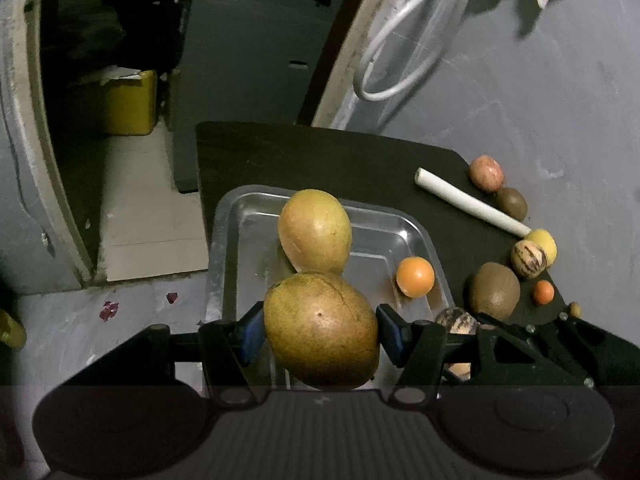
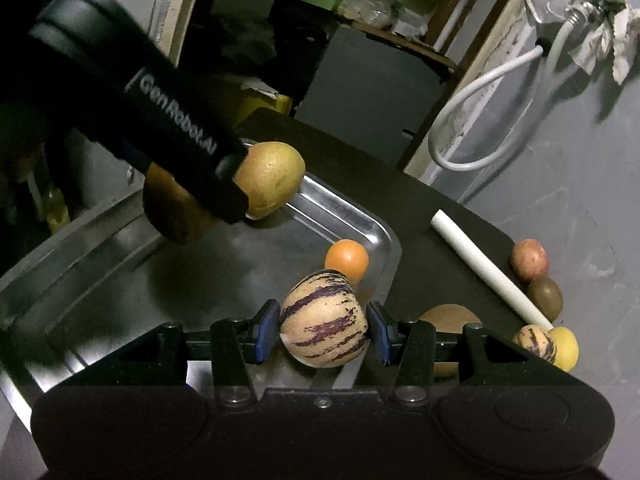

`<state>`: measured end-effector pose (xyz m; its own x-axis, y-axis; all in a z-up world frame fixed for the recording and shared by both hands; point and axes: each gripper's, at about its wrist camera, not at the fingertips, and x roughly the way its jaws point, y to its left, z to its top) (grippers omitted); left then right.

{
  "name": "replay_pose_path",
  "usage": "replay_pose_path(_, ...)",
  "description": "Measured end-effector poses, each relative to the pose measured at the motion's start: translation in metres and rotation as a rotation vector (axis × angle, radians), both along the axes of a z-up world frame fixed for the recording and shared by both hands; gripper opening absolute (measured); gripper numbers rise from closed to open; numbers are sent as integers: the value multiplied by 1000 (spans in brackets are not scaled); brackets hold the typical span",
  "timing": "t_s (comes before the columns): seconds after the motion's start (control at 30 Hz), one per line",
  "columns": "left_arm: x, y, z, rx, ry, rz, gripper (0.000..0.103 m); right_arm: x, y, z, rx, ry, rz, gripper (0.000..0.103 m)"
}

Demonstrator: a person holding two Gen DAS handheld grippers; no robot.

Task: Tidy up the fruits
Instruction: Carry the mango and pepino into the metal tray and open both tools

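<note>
Nearest the left wrist camera, a large yellow-green oval mango [image 1: 320, 330] was clamped across its width between the blue pads of the left gripper [image 1: 320, 334] above the near end of a shiny rectangular metal tray [image 1: 240, 216]; its long axis was tilted from upper left to lower right. Just beyond it, a second yellow-green mango [image 1: 315, 232] was seen in the tray, its long axis directed away from the camera. A small round orange fruit [image 1: 415, 277] was seen at the tray's right rim. In the right wrist view, a cream pepino melon with purple stripes [image 2: 324, 319] was clamped by the right gripper [image 2: 324, 330] over the tray, stripes running roughly crosswise. Farther right, a white cylindrical tube [image 1: 472, 201] and several loose fruits were seen on a dark tabletop [image 1: 340, 160].
</note>
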<state>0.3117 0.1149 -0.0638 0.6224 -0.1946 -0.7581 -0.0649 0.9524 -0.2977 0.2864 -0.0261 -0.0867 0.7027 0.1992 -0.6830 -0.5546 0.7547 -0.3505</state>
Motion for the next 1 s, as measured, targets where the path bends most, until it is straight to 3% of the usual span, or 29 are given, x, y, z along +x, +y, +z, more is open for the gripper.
replay_pose_path(0.57,10,4,-17,22,58,-54,62,4,2,-7,55,26,-80,49)
replay_pose_path(0.87,11,5,-17,20,81,-40,63,-3,-4,-7,71,41,-67,63)
replay_pose_path(1.0,9,5,-14,5,77,-24,67,-9,-9,-3,89,42,-57,73)
